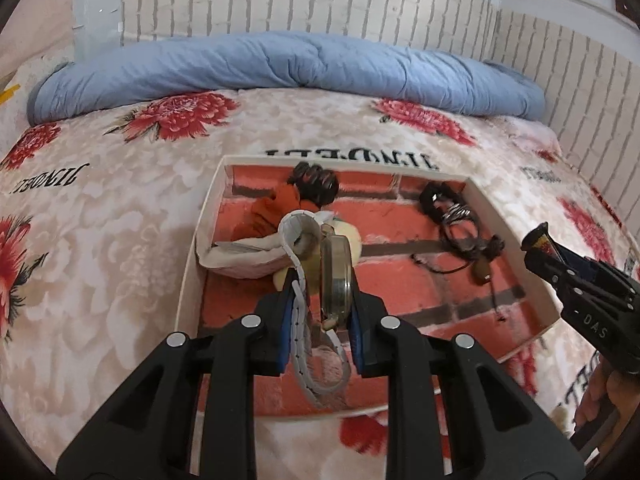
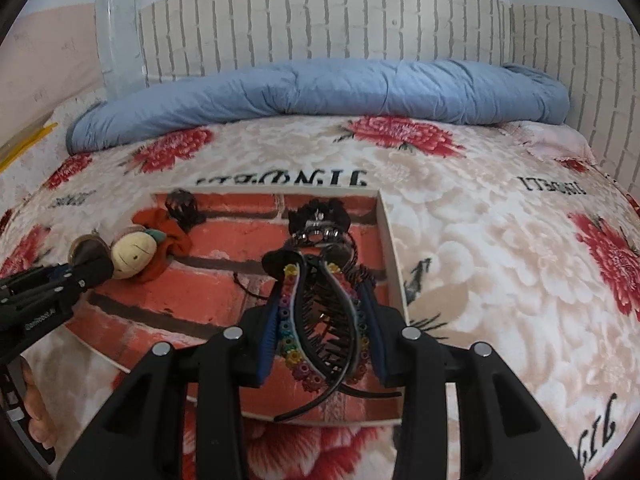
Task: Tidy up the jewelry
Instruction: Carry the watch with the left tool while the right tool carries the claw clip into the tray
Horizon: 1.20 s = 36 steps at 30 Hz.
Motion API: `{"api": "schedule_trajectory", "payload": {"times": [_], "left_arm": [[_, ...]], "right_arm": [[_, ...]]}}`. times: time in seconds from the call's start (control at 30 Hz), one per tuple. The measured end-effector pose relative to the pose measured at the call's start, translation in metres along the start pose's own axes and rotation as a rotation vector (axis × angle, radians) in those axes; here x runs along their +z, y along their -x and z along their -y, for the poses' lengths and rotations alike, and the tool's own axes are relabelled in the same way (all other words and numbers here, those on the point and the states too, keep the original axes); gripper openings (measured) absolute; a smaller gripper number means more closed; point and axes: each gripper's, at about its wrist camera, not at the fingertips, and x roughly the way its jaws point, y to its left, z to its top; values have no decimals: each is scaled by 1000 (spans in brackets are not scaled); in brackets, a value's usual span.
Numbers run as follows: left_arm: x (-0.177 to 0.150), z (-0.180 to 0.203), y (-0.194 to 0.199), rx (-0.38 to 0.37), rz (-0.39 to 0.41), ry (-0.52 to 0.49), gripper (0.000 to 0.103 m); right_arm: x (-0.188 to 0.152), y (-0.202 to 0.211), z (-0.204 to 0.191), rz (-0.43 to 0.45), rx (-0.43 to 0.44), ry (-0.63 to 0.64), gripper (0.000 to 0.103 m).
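Note:
A shallow white box [image 1: 188, 272] with a red brick-pattern floor lies on the bed; it also shows in the right wrist view [image 2: 390, 240]. My left gripper [image 1: 318, 292] is shut on a wristwatch [image 1: 336, 276] with a white strap, held over the box. My right gripper [image 2: 320, 300] is shut on a black hair clip [image 2: 320, 320] trimmed with coloured flowers, held over the box's right part. In the box lie a cream doll-head hair tie with orange cloth [image 2: 134, 256], a dark scrunchie [image 1: 316, 184], and black cords and bracelets [image 1: 456, 220].
The bed has a cream blanket with red flowers [image 1: 120, 240]. A rolled blue quilt [image 1: 280, 68] lies along the far edge against a white brick-pattern wall [image 2: 320, 12]. The right gripper's body [image 1: 580, 288] shows at the right of the left wrist view.

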Motion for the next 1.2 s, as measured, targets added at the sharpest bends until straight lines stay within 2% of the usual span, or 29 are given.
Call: {"api": "schedule_trajectory", "payload": {"times": [0.27,0.5,1.03,1.2], "left_arm": [[-3,0,-12,2,13,-17,27],[-9,5,-25,21,-15,-36,28],[-14,4,-37,53,-45,-47,54],[-16,6,-38,62,-50,-61,59]], "right_arm": [[-5,-24,4,-30,-22,-25,38],[-10,-34,3,-48,-26,-17,38],[-18,-52,-1,-109,-16,-8,38],[-18,-52,1,-109,-11,-19,39]]}}
